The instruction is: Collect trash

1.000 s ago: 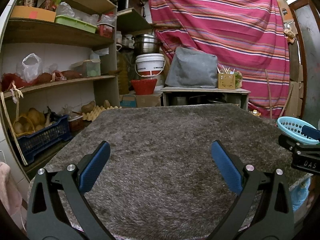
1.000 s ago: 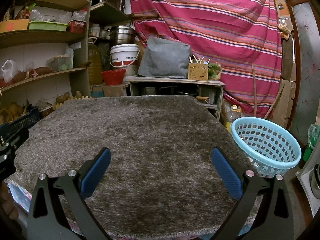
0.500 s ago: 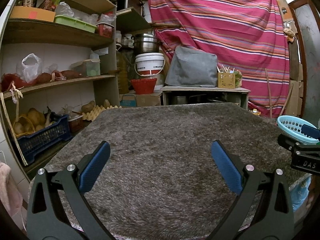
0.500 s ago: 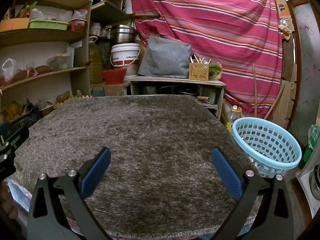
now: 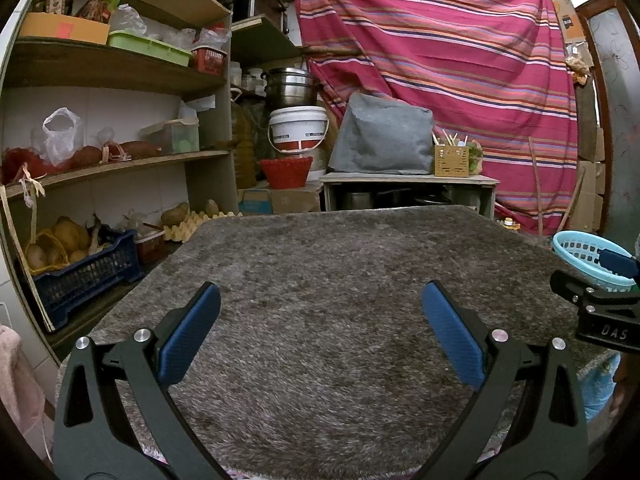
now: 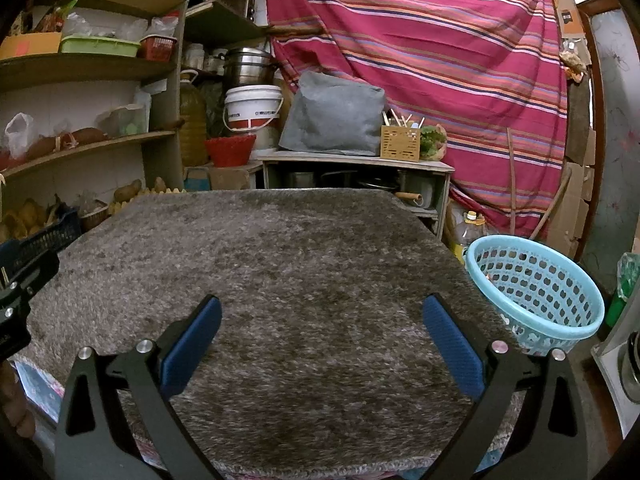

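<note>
A grey shaggy rug (image 5: pixel 340 280) (image 6: pixel 280 272) covers the table in front of both grippers, and no trash shows on it. My left gripper (image 5: pixel 320 312) hangs open over the rug's near part with nothing between its blue pads. My right gripper (image 6: pixel 320 316) is open too and holds nothing. A light blue perforated basket (image 6: pixel 536 288) stands off the table's right edge, close to the right gripper; in the left wrist view the basket (image 5: pixel 580 252) peeks out behind the other gripper's black body (image 5: pixel 600 312).
Wooden shelves (image 5: pixel 100 168) with bags, boxes and a blue crate of potatoes (image 5: pixel 80 276) line the left side. Behind the table stand a low cabinet (image 6: pixel 356 176) with a grey cover, a white bucket (image 6: pixel 252 108) and a striped red curtain (image 6: pixel 440 60).
</note>
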